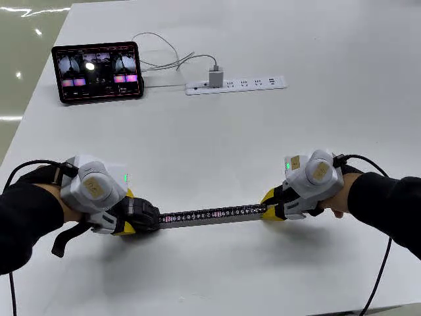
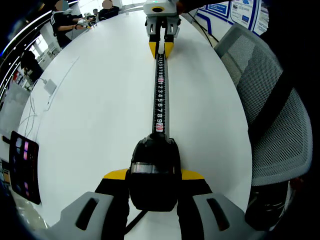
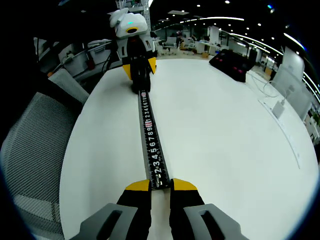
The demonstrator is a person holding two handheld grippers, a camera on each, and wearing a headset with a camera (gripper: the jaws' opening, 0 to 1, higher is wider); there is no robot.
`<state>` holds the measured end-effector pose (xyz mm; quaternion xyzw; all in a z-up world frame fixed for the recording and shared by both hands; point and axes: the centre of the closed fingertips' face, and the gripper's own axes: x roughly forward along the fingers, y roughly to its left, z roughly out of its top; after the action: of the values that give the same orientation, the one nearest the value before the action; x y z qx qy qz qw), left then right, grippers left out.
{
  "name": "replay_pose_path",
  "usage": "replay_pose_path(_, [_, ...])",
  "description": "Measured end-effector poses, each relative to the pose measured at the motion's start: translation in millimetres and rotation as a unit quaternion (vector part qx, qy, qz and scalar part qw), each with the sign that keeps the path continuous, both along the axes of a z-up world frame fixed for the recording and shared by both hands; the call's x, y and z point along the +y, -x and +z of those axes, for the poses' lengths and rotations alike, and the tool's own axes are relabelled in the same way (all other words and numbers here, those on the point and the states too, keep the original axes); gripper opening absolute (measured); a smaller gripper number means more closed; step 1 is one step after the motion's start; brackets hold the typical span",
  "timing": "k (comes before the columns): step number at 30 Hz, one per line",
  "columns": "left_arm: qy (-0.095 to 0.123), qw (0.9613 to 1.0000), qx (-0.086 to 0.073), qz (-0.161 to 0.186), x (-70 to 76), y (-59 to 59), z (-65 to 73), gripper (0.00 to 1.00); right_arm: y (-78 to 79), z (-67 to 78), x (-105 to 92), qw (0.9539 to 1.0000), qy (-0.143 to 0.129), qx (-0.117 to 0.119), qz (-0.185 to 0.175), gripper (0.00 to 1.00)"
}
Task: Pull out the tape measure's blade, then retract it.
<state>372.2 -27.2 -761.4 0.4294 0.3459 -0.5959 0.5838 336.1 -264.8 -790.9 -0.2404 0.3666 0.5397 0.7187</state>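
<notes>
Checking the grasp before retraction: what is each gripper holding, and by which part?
The left gripper clamps the tape measure's case by its sides. The right gripper pinches the blade at its tip.

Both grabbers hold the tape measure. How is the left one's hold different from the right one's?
The left gripper clamps the fat black case, so its jaws stand wide; the right gripper pinches the thin blade at its tip, so its jaws sit nearly together. The left gripper is at the blade's high numbers, the right gripper at the low ones. Both have yellow fingertips.
</notes>
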Motion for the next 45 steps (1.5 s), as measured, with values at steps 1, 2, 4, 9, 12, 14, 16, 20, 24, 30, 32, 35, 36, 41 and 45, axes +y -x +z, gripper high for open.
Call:
replay_pose_path(1, [0.000, 1.0000, 0.000, 0.000, 0.0, 0.0, 0.0, 0.31, 0.0, 0.0, -0.6, 1.0000, -0.001, 0.000, -0.001, 0.09])
replay_pose_path(2, [0.000, 1.0000, 0.000, 0.000, 0.0, 0.0, -0.1, 0.31, 0.1, -0.1, -1.3, 1.0000, -0.001, 0.000, -0.001, 0.09])
replay_pose_path(4, [0.000, 1.0000, 0.000, 0.000, 0.1, 0.0, -0.1, 0.31, 0.2, -0.2, -2.2, 1.0000, -0.001, 0.000, -0.003, 0.09])
replay_pose_path(9, [0.000, 1.0000, -0.001, 0.000, 0.2, 0.2, 0.1, 0.31, 1.0, -0.5, -5.1, 1.0000, 0.000, 0.002, -0.003, 0.09])
replay_pose_path(12, [0.000, 1.0000, -0.001, 0.000, 0.1, 0.3, 0.2, 0.31, 1.2, -0.5, -7.1, 1.0000, 0.001, 0.002, -0.004, 0.09])
replay_pose_path(14, [0.000, 1.0000, -0.001, 0.000, 0.1, 0.4, 0.2, 0.31, 1.2, -0.6, -8.5, 1.0000, 0.001, 0.003, -0.005, 0.09])
replay_pose_path(16, [0.000, 1.0000, -0.001, 0.000, 0.1, 0.4, 0.1, 0.31, 1.4, -0.6, -9.4, 1.0000, 0.001, 0.003, -0.005, 0.09])
replay_pose_path(20, [0.000, 1.0000, 0.000, 0.000, 0.1, 0.3, -0.1, 0.31, 1.7, -0.7, -12.1, 1.0000, 0.001, 0.003, -0.007, 0.09])
replay_pose_path(24, [-0.001, 1.0000, 0.000, 0.000, -0.3, 0.2, -0.1, 0.31, 1.8, -0.9, -14.4, 1.0000, 0.003, 0.003, -0.006, 0.09])
replay_pose_path(30, [0.000, 1.0000, -0.001, 0.000, -0.4, -0.9, -1.0, 0.31, 1.9, -0.7, -18.1, 1.0000, 0.004, 0.004, -0.008, 0.09])
replay_pose_path(32, [0.000, 1.0000, -0.001, 0.000, -0.6, -1.1, -1.3, 0.31, 2.4, -0.5, -18.7, 1.0000, 0.005, 0.003, -0.008, 0.09])
replay_pose_path(35, [0.000, 1.0000, -0.001, 0.000, -0.8, -1.4, -1.5, 0.31, 2.2, -1.0, -21.2, 0.9999, 0.006, 0.003, -0.008, 0.09])
replay_pose_path(36, [0.000, 1.0000, -0.001, 0.000, -0.8, -1.5, -1.5, 0.31, 2.0, -1.0, -21.5, 0.9999, 0.006, 0.002, -0.010, 0.09])
replay_pose_path(41, [0.000, 1.0000, -0.001, -0.001, -1.1, -1.3, -1.4, 0.31, 2.4, -0.9, -22.9, 0.9999, 0.006, 0.002, -0.012, 0.09])
replay_pose_path(45, [0.000, 1.0000, -0.001, -0.001, -1.5, -0.7, -1.2, 0.31, 3.3, -0.8, -24.8, 0.9999, 0.007, 0.005, -0.014, 0.08])
